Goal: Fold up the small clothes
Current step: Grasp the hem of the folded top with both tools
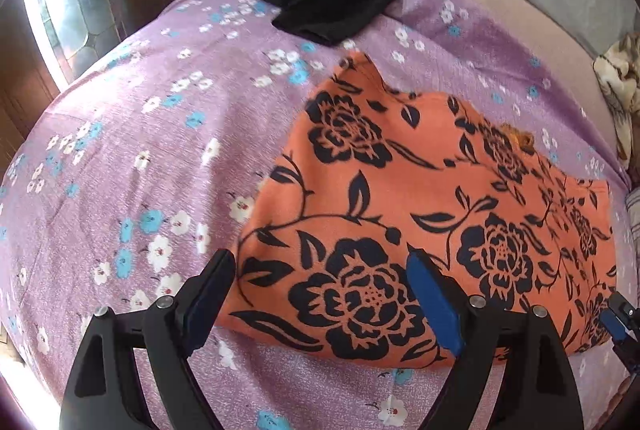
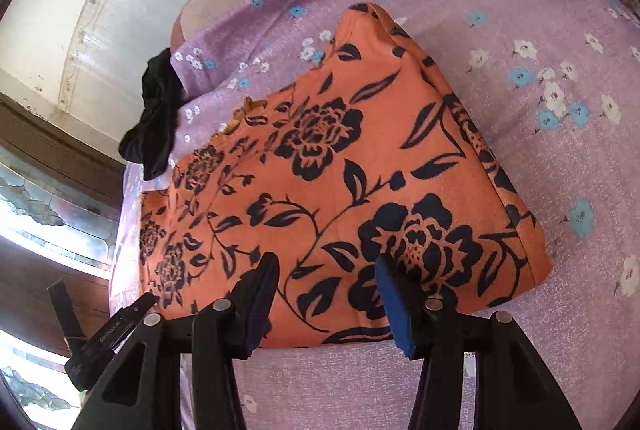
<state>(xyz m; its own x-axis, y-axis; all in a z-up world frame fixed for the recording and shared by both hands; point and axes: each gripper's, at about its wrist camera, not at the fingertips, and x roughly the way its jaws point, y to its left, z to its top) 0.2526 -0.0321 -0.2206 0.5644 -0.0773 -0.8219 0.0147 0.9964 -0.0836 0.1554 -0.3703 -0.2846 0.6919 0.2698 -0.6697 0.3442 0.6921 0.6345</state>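
On the bed (image 1: 120, 158), orange garment (image 1: 420, 198) lies folded, soft and limp, best pinched at its near hem; left gripper (image 1: 320, 294) and right gripper (image 2: 326, 294) fingers open, empty.

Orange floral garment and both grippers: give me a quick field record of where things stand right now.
surface: bed with purple floral sheet
orange floral garment: folded, lying flat on the sheet
black garment: bunched up at the far edge of the bed, apart from the orange one
left gripper: open, over the near edge of the orange garment, nothing held
right gripper: part open, over the near edge of the orange garment, nothing pinched
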